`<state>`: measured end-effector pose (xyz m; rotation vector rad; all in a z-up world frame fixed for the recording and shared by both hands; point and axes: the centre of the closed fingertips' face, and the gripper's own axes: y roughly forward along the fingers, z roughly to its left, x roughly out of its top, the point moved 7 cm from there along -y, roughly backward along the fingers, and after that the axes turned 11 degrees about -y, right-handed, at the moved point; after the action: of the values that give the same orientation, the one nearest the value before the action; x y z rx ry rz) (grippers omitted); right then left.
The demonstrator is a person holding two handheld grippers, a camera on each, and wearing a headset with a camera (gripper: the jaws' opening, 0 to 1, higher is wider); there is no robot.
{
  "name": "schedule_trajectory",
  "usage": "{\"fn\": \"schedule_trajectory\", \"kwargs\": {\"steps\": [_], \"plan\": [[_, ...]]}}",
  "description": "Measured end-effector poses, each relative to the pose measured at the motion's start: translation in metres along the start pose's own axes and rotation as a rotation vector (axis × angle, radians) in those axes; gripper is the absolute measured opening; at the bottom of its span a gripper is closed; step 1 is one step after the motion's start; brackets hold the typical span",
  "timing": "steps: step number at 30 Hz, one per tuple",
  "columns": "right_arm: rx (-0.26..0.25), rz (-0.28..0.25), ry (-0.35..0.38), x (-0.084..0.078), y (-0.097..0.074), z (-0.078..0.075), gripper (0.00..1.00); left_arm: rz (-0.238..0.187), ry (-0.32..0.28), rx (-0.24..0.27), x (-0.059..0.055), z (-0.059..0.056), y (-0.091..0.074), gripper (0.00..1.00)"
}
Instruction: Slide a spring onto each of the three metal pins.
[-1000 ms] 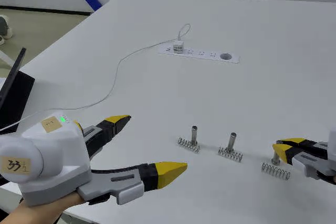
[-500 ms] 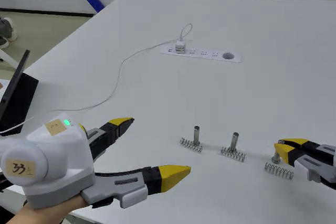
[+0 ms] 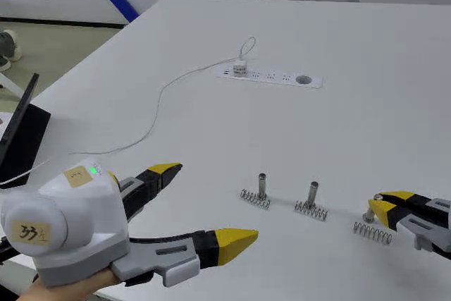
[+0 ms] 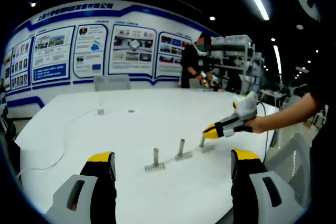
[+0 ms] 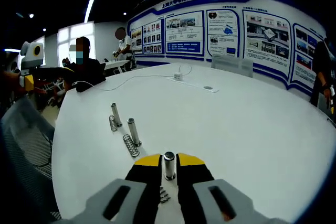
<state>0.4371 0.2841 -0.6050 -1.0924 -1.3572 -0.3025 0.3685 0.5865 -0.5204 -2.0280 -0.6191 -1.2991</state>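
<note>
Since my right gripper (image 3: 384, 204) had its two yellow tips pressed close on the right pin (image 5: 169, 165), one on each side, I think that hand was busy holding it. The pin stood straight up on the white table (image 3: 211, 118). Its spring (image 3: 371, 232) lay flat on the table just beside the pin's foot, on my side of it and partly under my right fingers. So the spring's long way ran along the table, and the pin's long way ran up. I think the spring had to be tipped up on end and put over the pin's top. My left gripper (image 3: 203, 202) was wide open with nothing in it. It was well apart from that spring, with the middle pin (image 3: 312, 191) and the left pin (image 3: 261, 182) between them. Each of those two pins stood up with a spring lying flat beside it, the middle spring (image 3: 311, 210) and the left spring (image 3: 254, 199). No spring was on a pin yet. My right hand was the near one, and my left hand was the free one.
</note>
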Motion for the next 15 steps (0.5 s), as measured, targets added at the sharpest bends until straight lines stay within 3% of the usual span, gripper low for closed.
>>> {"fn": "schedule_trajectory", "kwargs": {"steps": [3,11,15], "plan": [[0.002,0.011,-0.003,0.000,-0.001,0.001,0.14,0.003,0.003,0.003,-0.001,0.000,-0.001,0.93],[0.004,-0.022,0.035,0.003,-0.010,0.000,0.18,0.001,0.005,0.006,-0.001,0.000,-0.001,0.93],[0.022,0.001,0.017,-0.003,-0.014,0.001,0.19,0.001,-0.003,0.008,-0.002,0.003,0.000,0.93]]}}
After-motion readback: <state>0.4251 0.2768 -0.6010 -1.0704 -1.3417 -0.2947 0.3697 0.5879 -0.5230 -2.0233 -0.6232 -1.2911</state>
